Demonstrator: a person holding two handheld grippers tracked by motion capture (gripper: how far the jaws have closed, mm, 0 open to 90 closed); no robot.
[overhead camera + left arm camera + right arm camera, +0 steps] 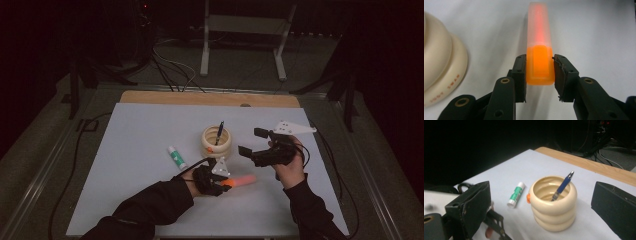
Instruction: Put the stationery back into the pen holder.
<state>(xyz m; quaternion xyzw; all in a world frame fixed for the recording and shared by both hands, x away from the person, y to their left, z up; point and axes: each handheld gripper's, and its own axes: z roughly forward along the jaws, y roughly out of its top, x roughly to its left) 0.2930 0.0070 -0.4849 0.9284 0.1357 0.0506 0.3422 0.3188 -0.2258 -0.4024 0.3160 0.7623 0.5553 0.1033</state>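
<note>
The left tongs (540, 71) are closed on the orange cap end of an orange highlighter (539, 45), one black pad pressed against each side of the cap, while the translucent barrel with its red core points straight away from the jaws over the white tabletop (599, 30). In the high view the left tongs (222, 184) sit toward the near edge of the tabletop (130, 150), about midway along it, and the highlighter (241, 181) lies level, pointing toward the right edge. Just beyond it, near the middle of the tabletop, stands a cream ribbed cup (216, 142) with a blue pen (219, 132) leaning inside; the cup's rounded side also shows at the left edge of the left gripper view (441, 67). A green and white glue stick (176, 157) lies on the tabletop just left of the cup, apart from it. The right tongs (251, 141) hover right of the cup, jaws spread wide with nothing between them; in the right gripper view the cup (554, 207), the pen (562, 186) and the glue stick (516, 194) show between the two black jaws, clear of both.
</note>
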